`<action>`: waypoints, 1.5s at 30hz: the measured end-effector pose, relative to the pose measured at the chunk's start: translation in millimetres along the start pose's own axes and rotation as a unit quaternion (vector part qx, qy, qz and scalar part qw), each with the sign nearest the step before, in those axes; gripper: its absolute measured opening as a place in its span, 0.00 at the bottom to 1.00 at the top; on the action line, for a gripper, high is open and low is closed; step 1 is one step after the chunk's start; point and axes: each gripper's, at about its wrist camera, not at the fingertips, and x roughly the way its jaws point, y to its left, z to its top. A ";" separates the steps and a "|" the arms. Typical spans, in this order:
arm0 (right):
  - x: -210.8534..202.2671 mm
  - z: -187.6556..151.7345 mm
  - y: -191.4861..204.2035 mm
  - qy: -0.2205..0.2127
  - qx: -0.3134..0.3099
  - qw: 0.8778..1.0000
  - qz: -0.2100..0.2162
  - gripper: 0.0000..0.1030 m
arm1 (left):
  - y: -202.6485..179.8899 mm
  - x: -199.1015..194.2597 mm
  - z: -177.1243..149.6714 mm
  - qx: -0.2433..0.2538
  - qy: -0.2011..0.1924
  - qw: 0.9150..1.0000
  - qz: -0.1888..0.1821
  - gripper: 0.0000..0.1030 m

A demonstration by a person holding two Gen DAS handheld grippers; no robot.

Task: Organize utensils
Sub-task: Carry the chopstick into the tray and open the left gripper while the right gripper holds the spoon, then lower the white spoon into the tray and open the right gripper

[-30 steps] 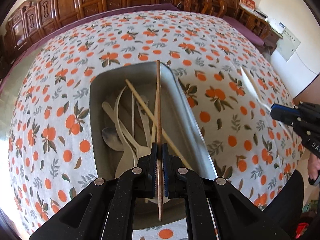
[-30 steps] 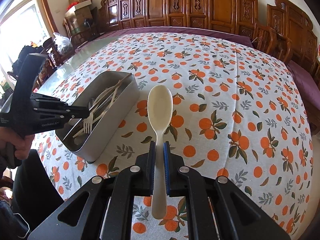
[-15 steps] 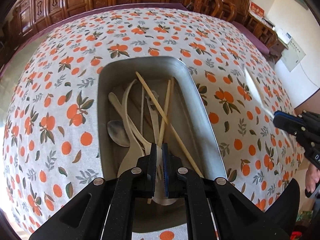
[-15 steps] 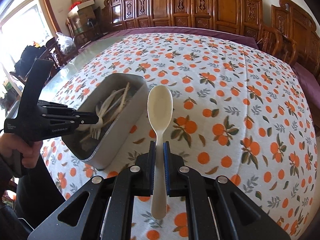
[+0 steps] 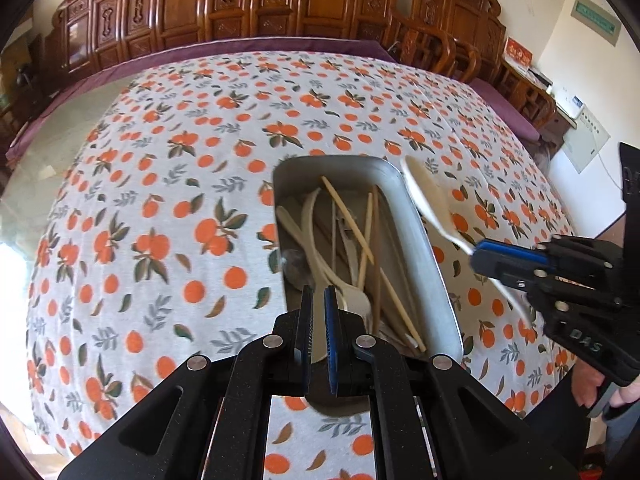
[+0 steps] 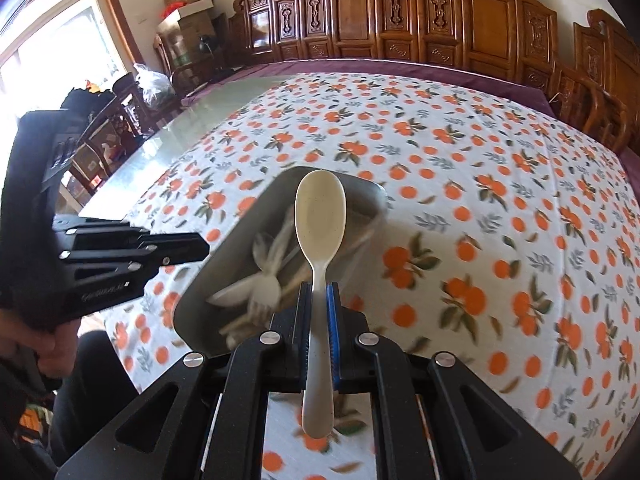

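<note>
Spoon [image 6: 320,216] in cream plastic sat clamped by its handle between the fingers of our right gripper [image 6: 319,320], bowl pointing away from us at the centre of the right wrist frame, held in the air above the metal tray [image 6: 192,300]. From the left wrist camera we saw that same spoon [image 5: 426,200] over the tray's right rim [image 5: 416,224], right of centre. Inside the tray lay wooden chopsticks [image 5: 348,220], pale spoons and a fork [image 5: 354,300], piled loosely and crossing one another. Our left gripper [image 5: 315,320] hung over the near end of the tray at the lower middle, its jaws parted by a narrow gap with nothing between them. The tray rested on a tablecloth [image 5: 160,200] printed with oranges, and carved wooden chairs [image 6: 400,20] lined the top of both frames.
</note>
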 end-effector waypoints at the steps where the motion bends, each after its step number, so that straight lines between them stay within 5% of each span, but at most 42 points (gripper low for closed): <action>1: 3.1 2.1 2.7 0.001 0.003 1.000 0.003 0.09 | 2.1 -3.0 -0.2 0.000 -0.003 1.000 0.001 0.04; 23: 79.1 26.3 18.0 0.040 0.048 0.998 -0.007 0.09 | 29.8 -22.0 -9.6 -0.016 -0.018 1.000 0.018 0.04; 34: 41.1 18.4 21.4 0.002 0.037 0.999 0.007 0.11 | 19.6 -39.5 -12.1 -0.011 -0.031 0.999 0.025 0.07; 38: 0.8 9.4 18.8 -0.032 0.044 0.998 0.008 0.11 | 10.4 -53.1 -14.5 -0.008 -0.048 0.998 0.029 0.23; 45: -59.6 -11.3 18.1 -0.078 0.039 0.996 -0.012 0.17 | -2.1 -78.7 -22.2 -0.014 -0.091 0.995 0.045 0.81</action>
